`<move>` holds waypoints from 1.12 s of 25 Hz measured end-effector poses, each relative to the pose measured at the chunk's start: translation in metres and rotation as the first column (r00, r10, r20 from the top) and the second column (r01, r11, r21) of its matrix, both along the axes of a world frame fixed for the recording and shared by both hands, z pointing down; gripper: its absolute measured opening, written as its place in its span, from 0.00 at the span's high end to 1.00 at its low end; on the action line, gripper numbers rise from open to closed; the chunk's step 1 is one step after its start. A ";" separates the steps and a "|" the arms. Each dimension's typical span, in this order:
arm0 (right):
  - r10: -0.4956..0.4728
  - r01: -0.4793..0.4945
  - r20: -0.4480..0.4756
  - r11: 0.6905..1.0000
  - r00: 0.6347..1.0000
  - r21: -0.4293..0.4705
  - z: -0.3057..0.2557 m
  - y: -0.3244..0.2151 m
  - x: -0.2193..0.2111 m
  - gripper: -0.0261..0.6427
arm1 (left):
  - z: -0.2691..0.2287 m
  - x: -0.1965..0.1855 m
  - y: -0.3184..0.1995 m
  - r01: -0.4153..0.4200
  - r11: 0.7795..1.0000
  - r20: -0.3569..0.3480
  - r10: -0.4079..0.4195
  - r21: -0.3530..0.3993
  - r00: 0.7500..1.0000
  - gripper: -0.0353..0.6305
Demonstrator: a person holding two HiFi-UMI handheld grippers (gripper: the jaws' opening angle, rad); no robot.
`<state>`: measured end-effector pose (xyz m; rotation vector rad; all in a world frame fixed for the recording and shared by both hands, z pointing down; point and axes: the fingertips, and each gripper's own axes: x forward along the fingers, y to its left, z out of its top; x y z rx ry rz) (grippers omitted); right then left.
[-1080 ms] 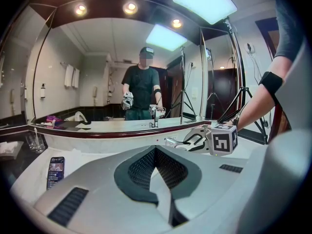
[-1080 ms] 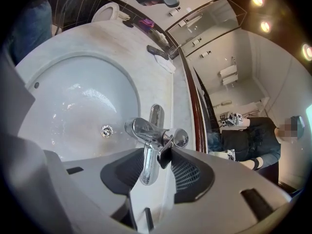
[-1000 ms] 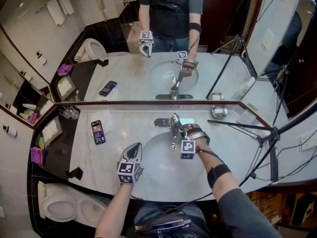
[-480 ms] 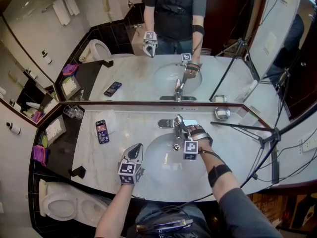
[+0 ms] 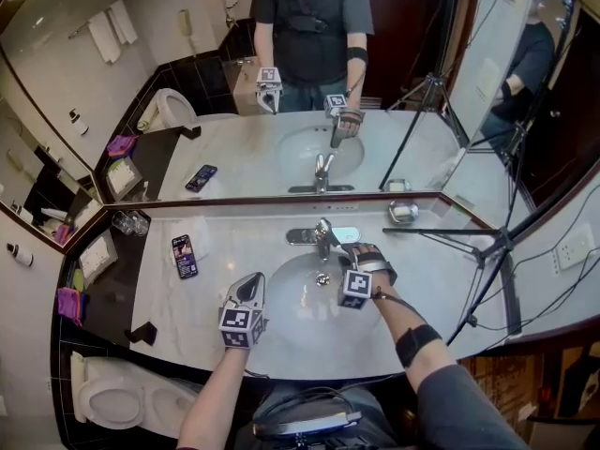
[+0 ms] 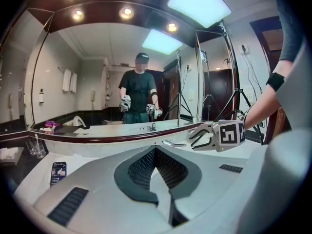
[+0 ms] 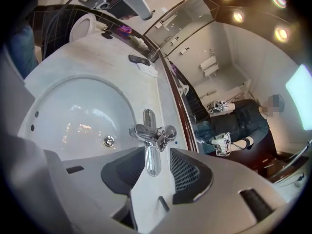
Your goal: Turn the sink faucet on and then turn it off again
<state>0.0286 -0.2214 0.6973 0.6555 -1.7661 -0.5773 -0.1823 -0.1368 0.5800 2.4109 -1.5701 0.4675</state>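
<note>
While btwn closing jaws, lever (image 7: 152, 155) lengthwise

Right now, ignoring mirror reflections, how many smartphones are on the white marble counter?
1. A black smartphone with a lit screen lies flat on the white marble counter, left of the oval white basin. The arms could hide another.

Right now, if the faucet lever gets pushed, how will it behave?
The faucet lever looks like polished chrome, so probably slippery. It seems solid metal, likely stiff, and fixed to the counter, so it should pivot rather than shift.
</note>
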 end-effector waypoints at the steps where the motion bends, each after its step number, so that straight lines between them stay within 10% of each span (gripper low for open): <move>1: 0.025 -0.025 0.027 1.000 0.999 -0.003 -0.005 0.003 0.003 0.74 | -0.001 0.004 0.001 -0.007 1.000 -0.002 0.007 0.001 1.000 0.95; 11: 0.288 -0.295 0.377 0.955 0.881 -0.039 -0.069 0.026 0.037 0.93 | -0.008 0.020 0.005 -0.039 0.999 -0.015 0.040 0.019 0.999 0.95; 19: 0.526 -0.402 0.653 0.847 0.545 -0.347 -0.096 0.047 0.058 0.93 | -0.007 0.024 0.005 -0.049 0.999 -0.036 0.049 0.020 0.998 0.95; 25: 0.613 -0.415 0.745 0.769 0.262 -0.486 -0.102 0.057 0.085 0.93 | -0.009 0.024 0.007 -0.049 0.999 -0.040 0.049 0.024 0.998 0.95; 28: 0.639 -0.413 0.748 0.739 0.178 -0.533 -0.102 0.063 0.095 0.93 | -0.008 0.022 0.008 -0.048 0.999 -0.038 0.048 0.019 0.998 0.95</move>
